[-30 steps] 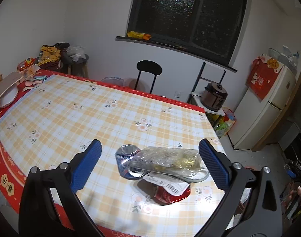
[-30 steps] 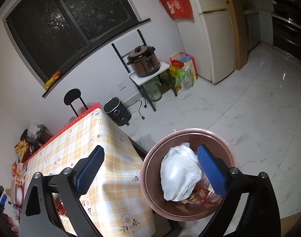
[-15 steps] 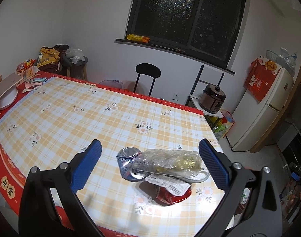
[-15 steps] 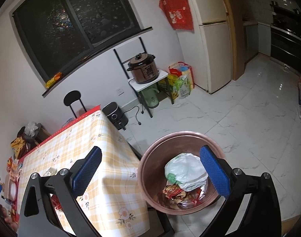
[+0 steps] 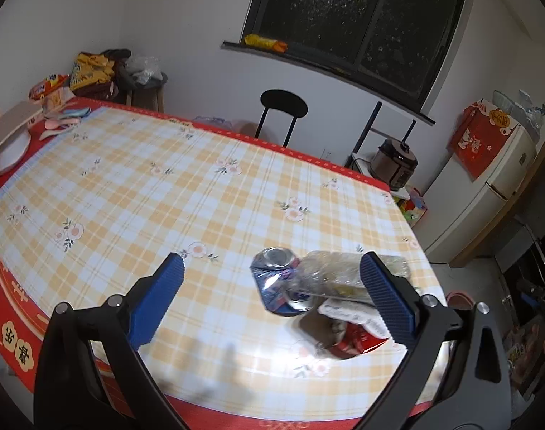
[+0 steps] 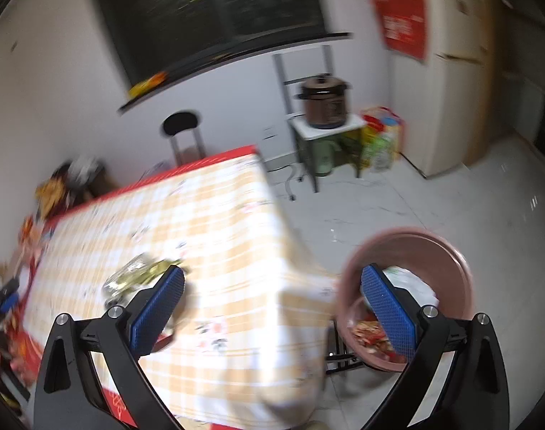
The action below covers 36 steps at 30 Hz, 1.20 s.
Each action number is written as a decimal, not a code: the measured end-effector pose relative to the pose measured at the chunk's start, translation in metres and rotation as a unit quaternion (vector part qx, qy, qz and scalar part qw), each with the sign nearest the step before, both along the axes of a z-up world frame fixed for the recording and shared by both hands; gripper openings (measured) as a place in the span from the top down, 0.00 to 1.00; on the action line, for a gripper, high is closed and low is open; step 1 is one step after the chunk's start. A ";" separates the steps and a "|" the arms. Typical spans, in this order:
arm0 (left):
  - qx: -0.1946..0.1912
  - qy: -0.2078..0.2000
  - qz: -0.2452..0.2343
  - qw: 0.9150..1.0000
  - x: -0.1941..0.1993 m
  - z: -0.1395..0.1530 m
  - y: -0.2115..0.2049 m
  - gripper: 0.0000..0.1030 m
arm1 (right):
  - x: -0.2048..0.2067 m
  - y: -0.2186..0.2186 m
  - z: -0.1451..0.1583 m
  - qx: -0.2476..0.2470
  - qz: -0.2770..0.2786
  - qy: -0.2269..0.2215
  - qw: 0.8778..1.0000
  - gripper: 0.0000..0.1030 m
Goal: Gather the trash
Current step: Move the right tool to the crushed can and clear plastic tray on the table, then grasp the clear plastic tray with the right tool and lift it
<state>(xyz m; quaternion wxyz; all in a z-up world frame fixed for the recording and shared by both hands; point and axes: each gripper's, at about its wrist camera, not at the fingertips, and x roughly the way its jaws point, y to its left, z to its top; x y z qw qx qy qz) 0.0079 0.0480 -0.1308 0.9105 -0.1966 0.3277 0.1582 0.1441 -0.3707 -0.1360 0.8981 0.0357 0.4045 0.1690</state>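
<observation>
Two tools, both spread wide and holding nothing. Our left tool (image 5: 270, 279) hovers over the counter (image 5: 165, 186), where the crushed can (image 5: 278, 283), clear plastic bag (image 5: 338, 272) and red wrapper (image 5: 355, 340) lie to its right, the bag's long axis running left-right. Our right tool (image 6: 272, 292) sits between that pile and the pink bin (image 6: 415, 247); blur makes nearness uncertain, but the left looks closer.

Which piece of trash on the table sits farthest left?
The crushed blue can; the clear plastic bag and red wrapper lie further right, near the left claw's right finger.
</observation>
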 end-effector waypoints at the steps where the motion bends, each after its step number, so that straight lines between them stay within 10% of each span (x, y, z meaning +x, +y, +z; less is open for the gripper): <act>1: -0.008 0.003 -0.002 1.000 -0.001 -0.005 0.008 0.06 | -0.001 0.017 0.001 -0.010 0.017 0.000 1.000 0.05; 6: -0.033 0.012 -0.016 0.999 -0.007 -0.026 0.035 0.06 | -0.010 0.124 0.000 -0.069 0.129 0.005 0.989 0.05; 15: -0.064 0.024 -0.025 0.997 -0.021 -0.063 0.080 0.06 | -0.025 0.305 -0.050 -0.245 0.291 0.008 0.925 0.05; 24: -0.090 0.035 -0.044 0.994 -0.026 -0.086 0.107 0.06 | -0.025 0.370 -0.111 -0.399 0.335 0.024 0.853 0.05; 36: -0.095 0.043 -0.063 0.993 -0.020 -0.096 0.131 0.06 | 0.001 0.381 -0.150 -0.468 0.289 0.081 0.831 0.06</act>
